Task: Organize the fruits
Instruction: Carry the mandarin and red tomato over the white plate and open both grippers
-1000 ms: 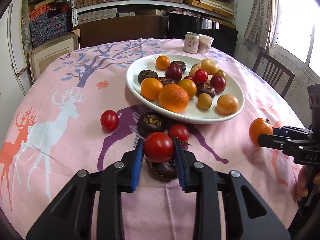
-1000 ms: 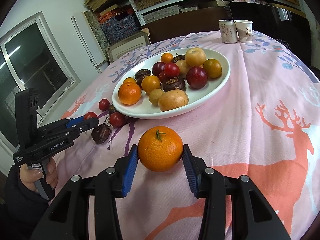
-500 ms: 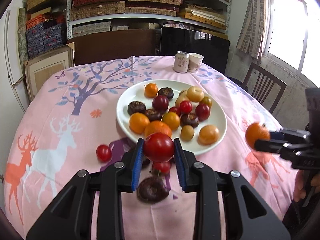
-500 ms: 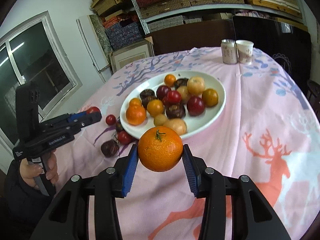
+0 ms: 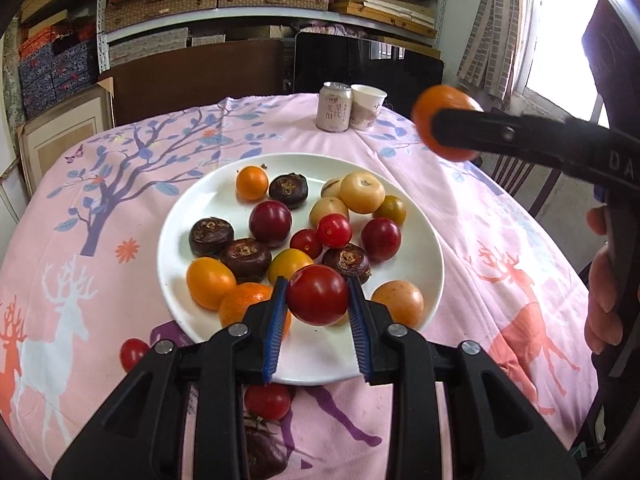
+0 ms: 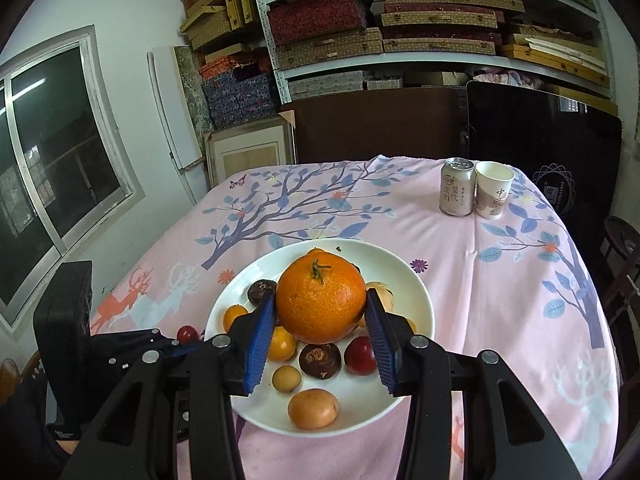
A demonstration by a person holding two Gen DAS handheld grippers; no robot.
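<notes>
1. Daylight: overexposed window at upper right, left wrist view; detail lost in glare.
2. Soft, faint shadows under fruit on the white plate.
3. Motion blur: the tangerine.
4. Fisheye bending; dark corner vignette.
5. Shelves evenly lit.

White plate on a pink cloth printed with deer and blue-leaved trees; red tomato, orange tangerine.

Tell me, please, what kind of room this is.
Probably a storeroom or workshop used for eating too: metal shelves stacked with woven boxes, a framed picture leaning against the wall, and a round table under a pink deer-print cloth.
</notes>
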